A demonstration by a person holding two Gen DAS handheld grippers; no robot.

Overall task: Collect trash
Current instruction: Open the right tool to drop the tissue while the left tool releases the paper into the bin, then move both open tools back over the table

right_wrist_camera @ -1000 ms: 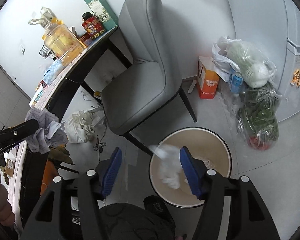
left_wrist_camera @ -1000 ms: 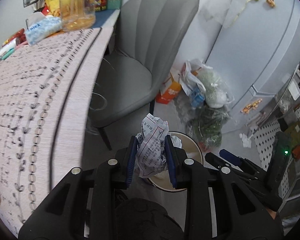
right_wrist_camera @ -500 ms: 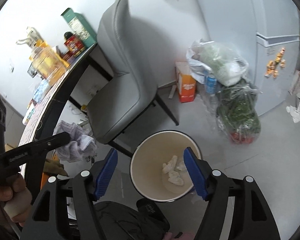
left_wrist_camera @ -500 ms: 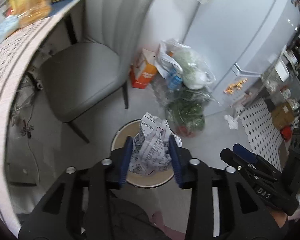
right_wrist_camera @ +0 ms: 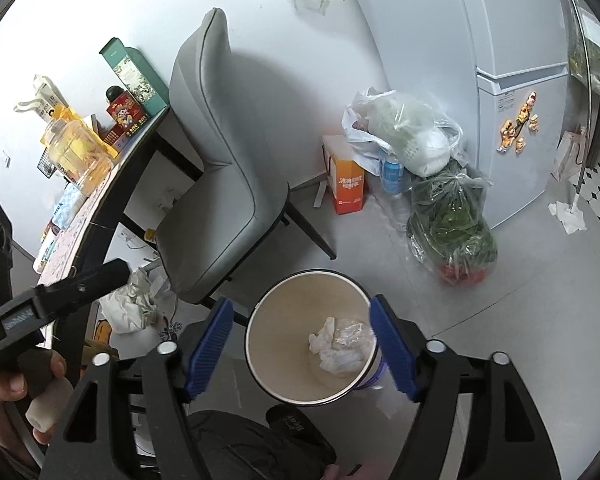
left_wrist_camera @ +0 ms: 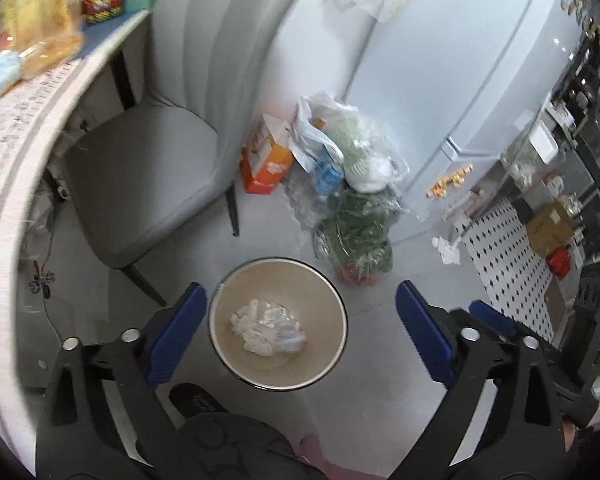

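A round beige waste bin [left_wrist_camera: 236, 364] [right_wrist_camera: 260, 344] stands on the grey floor by the chair. Crumpled white paper [left_wrist_camera: 268, 332] [right_wrist_camera: 340, 346] lies in its bottom. My left gripper [left_wrist_camera: 298, 332] is open wide and empty, right above the bin. My right gripper [right_wrist_camera: 300, 350] is open and empty, also above the bin. The left gripper's black body [right_wrist_camera: 52, 300] shows at the left of the right wrist view, held in a hand.
A grey chair [left_wrist_camera: 148, 176] [right_wrist_camera: 224, 208] stands beside the table [left_wrist_camera: 16, 128] with jars and boxes. An orange box [right_wrist_camera: 346, 192] and bags of vegetables [right_wrist_camera: 452, 224] lie against the fridge [right_wrist_camera: 512, 92]. Crumpled paper [right_wrist_camera: 128, 308] lies under the table.
My left gripper swung from the table to above the bin, opened, and the crumpled newspaper it held dropped in. My right gripper stayed open over the bin.
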